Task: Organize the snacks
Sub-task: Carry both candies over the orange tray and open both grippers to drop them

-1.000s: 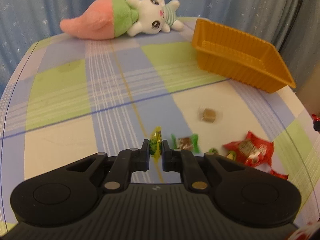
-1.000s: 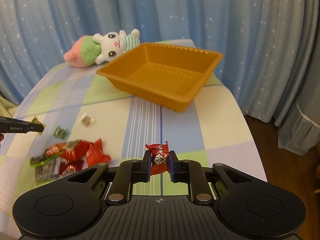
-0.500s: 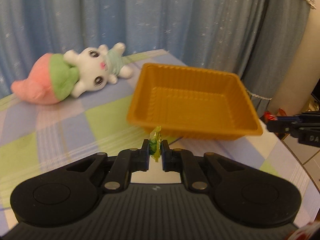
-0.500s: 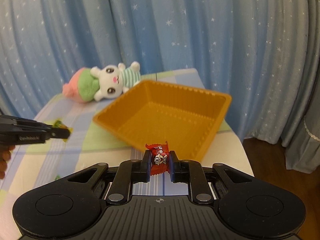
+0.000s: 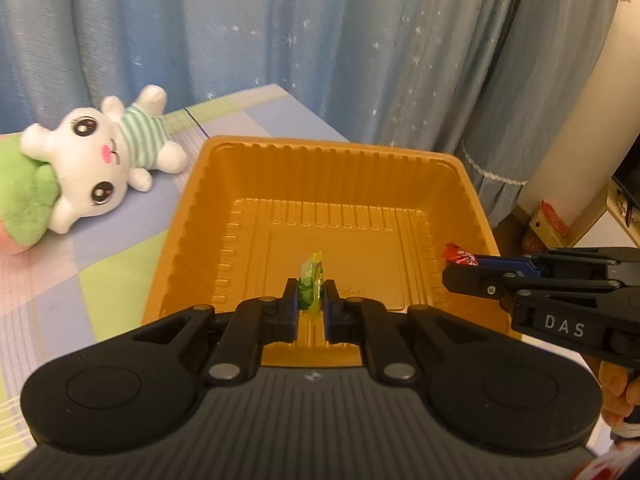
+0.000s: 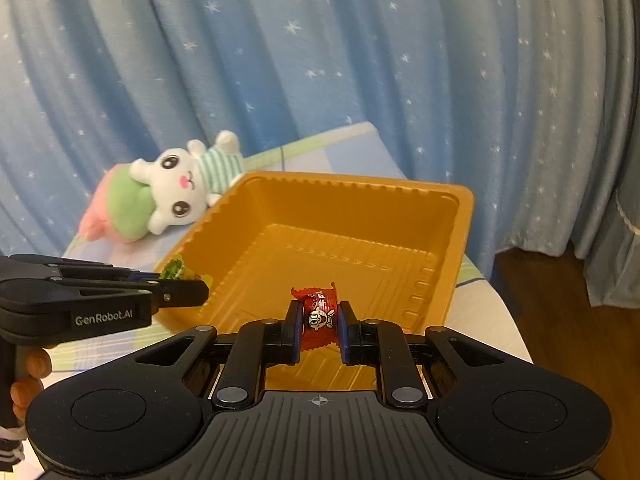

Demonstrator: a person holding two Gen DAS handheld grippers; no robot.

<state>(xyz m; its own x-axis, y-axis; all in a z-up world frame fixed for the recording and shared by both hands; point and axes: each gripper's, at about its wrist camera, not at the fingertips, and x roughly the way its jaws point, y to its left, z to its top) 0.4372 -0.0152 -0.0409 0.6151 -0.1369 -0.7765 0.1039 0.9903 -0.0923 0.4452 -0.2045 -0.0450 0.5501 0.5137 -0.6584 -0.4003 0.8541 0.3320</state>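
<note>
An orange plastic tray (image 5: 280,160) stands on the checked tablecloth, with nothing lying inside it. My left gripper (image 5: 311,298) is shut on a green-yellow wrapped candy (image 5: 311,276) and holds it above the tray's near edge. My right gripper (image 6: 319,318) is shut on a red wrapped candy (image 6: 319,314) above the tray's near part (image 6: 460,208). The right gripper (image 5: 460,264) shows from the side in the left wrist view with the red candy (image 5: 458,255). The left gripper (image 6: 188,280) shows in the right wrist view with its candy (image 6: 174,269).
A plush rabbit (image 5: 104,160) with a pink and green body lies on the table left of the tray; it also shows in the right wrist view (image 6: 176,196). Blue star curtains (image 6: 320,60) hang behind. The table's right edge (image 6: 508,320) drops to a wooden floor.
Both grippers have moved forward from the snack pile to above the tray, each still holding its candy. The tray now fills the middle of both views.
</note>
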